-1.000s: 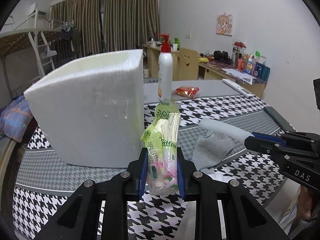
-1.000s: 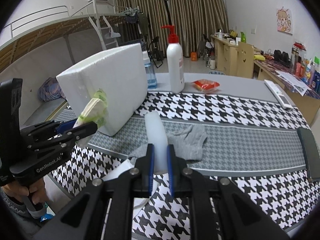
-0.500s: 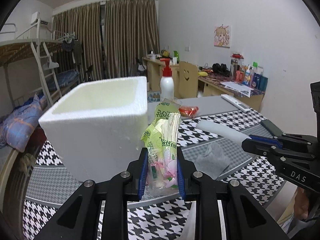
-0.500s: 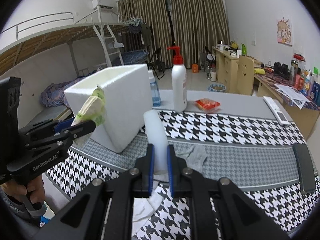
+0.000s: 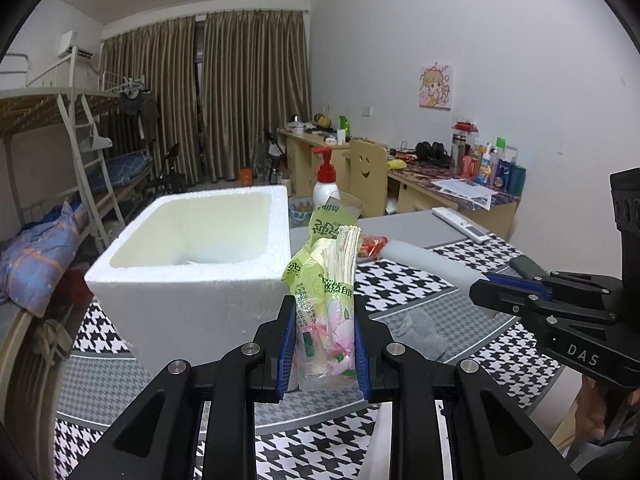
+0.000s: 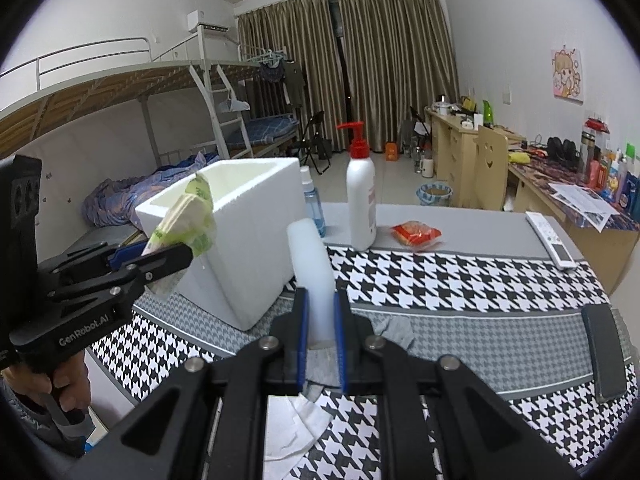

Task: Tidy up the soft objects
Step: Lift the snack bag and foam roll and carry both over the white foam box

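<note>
My left gripper (image 5: 325,344) is shut on a green and pink tissue packet (image 5: 326,296), held upright in the air just in front of an open white foam box (image 5: 188,280). In the right wrist view the same packet (image 6: 186,220) hangs beside the box's near corner (image 6: 248,248). The right gripper (image 6: 320,334) is shut on a pale translucent white soft tube (image 6: 312,264), which points up and away. In the left wrist view that tube (image 5: 424,260) sticks out to the left from the right gripper (image 5: 486,290). A grey cloth (image 6: 390,330) lies on the table under the right gripper.
On the houndstooth tablecloth (image 6: 460,276) stand a white pump bottle (image 6: 360,200) and a blue spray bottle (image 6: 314,208), with a red snack packet (image 6: 416,234), a white remote (image 6: 554,240), a dark phone (image 6: 604,356) and white paper (image 6: 292,432) at the near edge.
Both grippers have risen with their loads. The foam box's open top now shows in the left wrist view, where a second ago only its side was seen.
</note>
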{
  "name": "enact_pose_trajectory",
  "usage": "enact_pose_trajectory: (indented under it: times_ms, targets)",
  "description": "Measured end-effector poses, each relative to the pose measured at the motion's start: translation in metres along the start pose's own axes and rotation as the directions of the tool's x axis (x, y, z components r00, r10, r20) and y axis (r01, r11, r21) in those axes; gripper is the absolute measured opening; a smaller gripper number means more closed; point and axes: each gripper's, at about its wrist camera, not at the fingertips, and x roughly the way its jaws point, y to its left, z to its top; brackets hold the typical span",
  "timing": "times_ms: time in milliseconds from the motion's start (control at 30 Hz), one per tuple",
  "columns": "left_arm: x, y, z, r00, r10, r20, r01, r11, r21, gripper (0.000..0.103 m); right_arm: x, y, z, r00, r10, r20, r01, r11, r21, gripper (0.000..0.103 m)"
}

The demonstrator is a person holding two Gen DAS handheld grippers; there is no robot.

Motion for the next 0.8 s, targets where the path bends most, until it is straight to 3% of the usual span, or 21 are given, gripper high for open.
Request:
enact_pose_trajectory:
  times_ms: [800]
  targets:
    - [-0.013,0.012,0.034,0.996,0.002,0.092,-0.002,1.0,0.007,0.027,-0.007,0.009,0.034,0.997,-0.001,0.081,0.001,1.0,-0.008,0.015]
